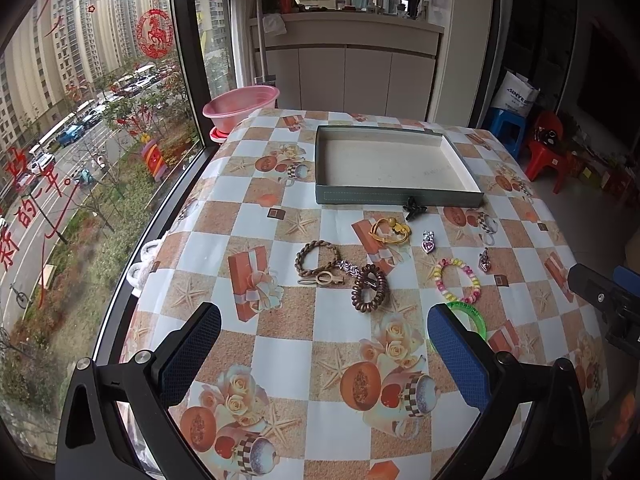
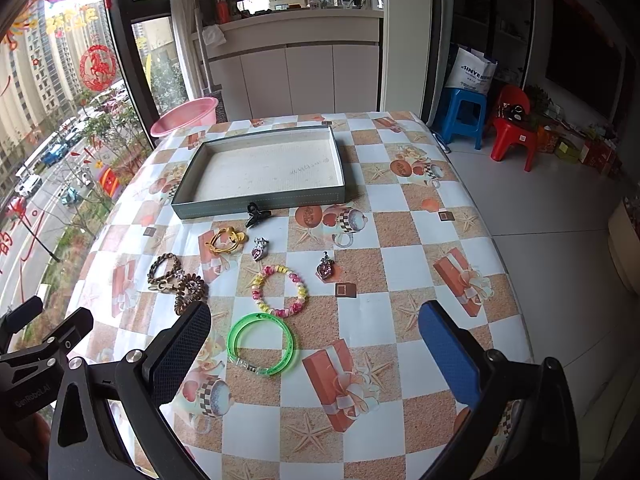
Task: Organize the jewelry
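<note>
With both tongs, left and right, held spread and empty, the translucent green plastic bangle at twelve o'clock risked being skidded across the slick checked desk.

Green bangle half behind jaws

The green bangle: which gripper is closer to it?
Right. The green bangle lies just ahead between the right gripper fingers; the left gripper sits off to its left.
</note>
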The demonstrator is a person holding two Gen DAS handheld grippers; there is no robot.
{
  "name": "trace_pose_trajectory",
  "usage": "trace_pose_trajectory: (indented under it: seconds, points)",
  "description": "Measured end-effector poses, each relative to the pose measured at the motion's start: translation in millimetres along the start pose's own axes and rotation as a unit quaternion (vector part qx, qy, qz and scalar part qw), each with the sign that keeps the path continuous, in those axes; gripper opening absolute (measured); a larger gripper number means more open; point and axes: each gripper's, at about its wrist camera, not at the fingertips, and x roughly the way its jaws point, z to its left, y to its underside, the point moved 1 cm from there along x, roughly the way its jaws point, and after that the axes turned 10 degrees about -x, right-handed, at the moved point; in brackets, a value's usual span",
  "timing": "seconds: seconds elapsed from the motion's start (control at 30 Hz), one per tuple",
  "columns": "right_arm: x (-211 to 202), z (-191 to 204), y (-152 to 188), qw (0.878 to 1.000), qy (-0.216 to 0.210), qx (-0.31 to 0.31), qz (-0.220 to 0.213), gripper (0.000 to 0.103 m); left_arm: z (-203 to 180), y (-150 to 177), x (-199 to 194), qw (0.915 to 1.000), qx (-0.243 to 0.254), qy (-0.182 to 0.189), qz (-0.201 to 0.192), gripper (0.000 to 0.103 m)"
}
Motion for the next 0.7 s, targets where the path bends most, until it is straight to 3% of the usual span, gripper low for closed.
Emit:
trace_pose_trajectory:
  seconds: [0.7]
  points:
    - [1.2, 1.6, -0.8, 1.000, 0.000, -0.001, 0.001, 0.103, 0.0, 0.8, 1.1, 1.0000, 0.001, -0.001, 0.002, 0.103]
